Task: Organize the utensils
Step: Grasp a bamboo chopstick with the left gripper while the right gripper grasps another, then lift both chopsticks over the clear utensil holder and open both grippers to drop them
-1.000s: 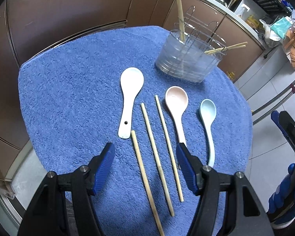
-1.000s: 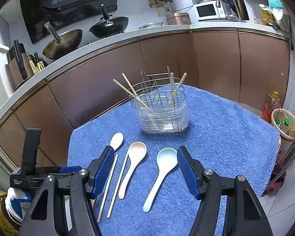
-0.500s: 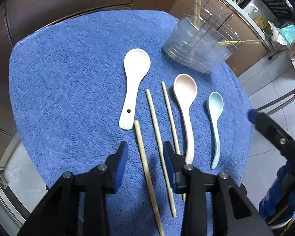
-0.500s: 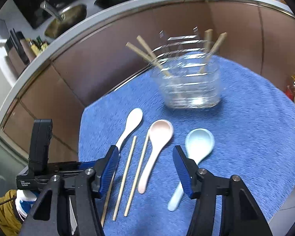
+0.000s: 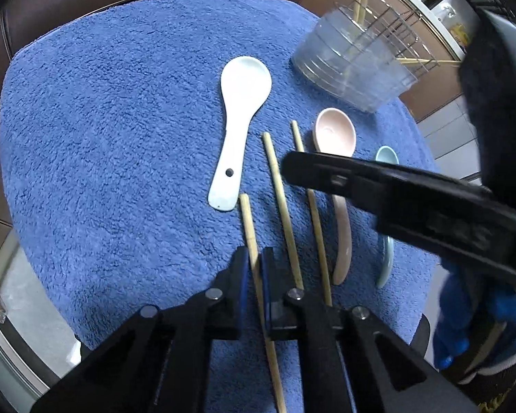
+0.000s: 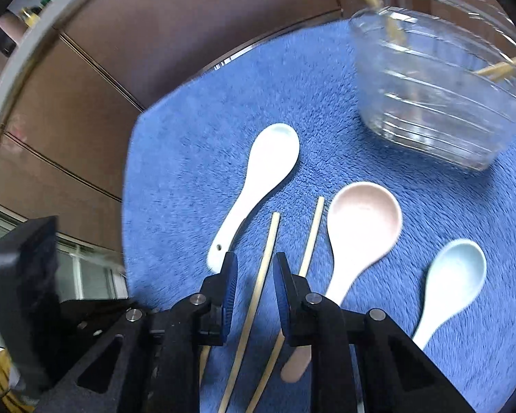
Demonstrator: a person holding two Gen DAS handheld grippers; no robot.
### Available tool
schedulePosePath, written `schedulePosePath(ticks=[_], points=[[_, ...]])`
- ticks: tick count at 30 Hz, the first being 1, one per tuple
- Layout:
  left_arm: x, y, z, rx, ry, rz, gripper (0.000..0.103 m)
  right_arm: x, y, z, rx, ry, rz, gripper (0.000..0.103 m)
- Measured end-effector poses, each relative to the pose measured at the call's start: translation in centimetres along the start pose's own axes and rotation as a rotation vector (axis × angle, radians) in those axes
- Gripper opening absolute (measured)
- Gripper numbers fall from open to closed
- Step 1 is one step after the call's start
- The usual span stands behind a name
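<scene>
Three wooden chopsticks and three spoons lie on a blue towel (image 5: 103,130). My left gripper (image 5: 253,265) is shut on the leftmost chopstick (image 5: 247,220), low on the towel. My right gripper (image 6: 254,268) is narrowly open, its jaws on either side of the middle chopstick (image 6: 266,251), not touching it; a third chopstick (image 6: 311,237) lies just right. The white spoon (image 5: 240,113), pink spoon (image 5: 333,134) and light blue spoon (image 6: 454,275) lie alongside. The right gripper's finger (image 5: 378,179) crosses the left wrist view over the pink and blue spoons.
A clear plastic and wire utensil holder (image 5: 354,65) with several chopsticks in it stands at the towel's far right, also in the right wrist view (image 6: 440,103). Brown cabinet fronts (image 6: 189,34) surround the table. The towel's edge drops off at left.
Both grippers have dropped toward the towel and narrowed. The left one closed on the leftmost chopstick. The right one moved left over the middle chopstick, in front of the left camera.
</scene>
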State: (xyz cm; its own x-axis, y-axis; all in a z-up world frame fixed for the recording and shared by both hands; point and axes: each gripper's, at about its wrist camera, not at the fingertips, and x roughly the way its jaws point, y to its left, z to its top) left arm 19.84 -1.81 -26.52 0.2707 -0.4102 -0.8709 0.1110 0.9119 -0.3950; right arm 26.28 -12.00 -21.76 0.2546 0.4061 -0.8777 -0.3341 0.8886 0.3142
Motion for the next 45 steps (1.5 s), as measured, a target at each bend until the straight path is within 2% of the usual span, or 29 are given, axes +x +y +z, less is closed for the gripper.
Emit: schedulePosePath(ticks=[6,9,11,15,18,24,28,31,39,45], points=[[-0.2,0.6,0.0,0.008,-0.002,-0.014,0.007,2.6,0.4,1.0,-0.007,0.066,-0.06,0.02],[-0.3,0.6,-0.1,0.016,-0.011,-0.011,0.006,2.9,1.0,1.0,-0.027,0.063,-0.104,0.01],[-0.4,0.5,-0.2,0.021,-0.017,-0.005,0.006,2.8,0.9,0.7,-0.022,0.054,-0.1,0.008],[-0.5,0.0,-0.5,0.022,-0.033,0.007,0.005,1.7,0.3,0.1,0.001,0.036,-0.035,0.007],[-1.6,0.0,-1.1,0.03,-0.08,0.003,0.005,0.0,0.0,-0.6,0.016,-0.012,0.002,0.006],[-5.6,-0.2,-2.0,0.039,-0.211,-0.05,0.005,-5.2,-0.5,-2.6,0.027,-0.152,0.079,0.006],[-8.3,-1.2,-3.0,0.06,-0.296,-0.075,0.005,-9.0,-0.8,-4.7,0.023,-0.254,0.116,0.006],[-9.7,-1.4,-3.1,0.072,-0.331,-0.077,0.005,-11.6,-1.3,-6.6,0.022,-0.316,0.134,0.006],[-12.8,-2.7,-4.9,0.084,-0.399,-0.064,0.005,-16.1,-0.4,-10.0,0.009,-0.442,0.14,0.006],[-14.6,-5.3,-5.2,0.123,-0.47,-0.051,0.005,-19.5,0.1,-11.3,-0.013,-0.535,0.126,0.006]])
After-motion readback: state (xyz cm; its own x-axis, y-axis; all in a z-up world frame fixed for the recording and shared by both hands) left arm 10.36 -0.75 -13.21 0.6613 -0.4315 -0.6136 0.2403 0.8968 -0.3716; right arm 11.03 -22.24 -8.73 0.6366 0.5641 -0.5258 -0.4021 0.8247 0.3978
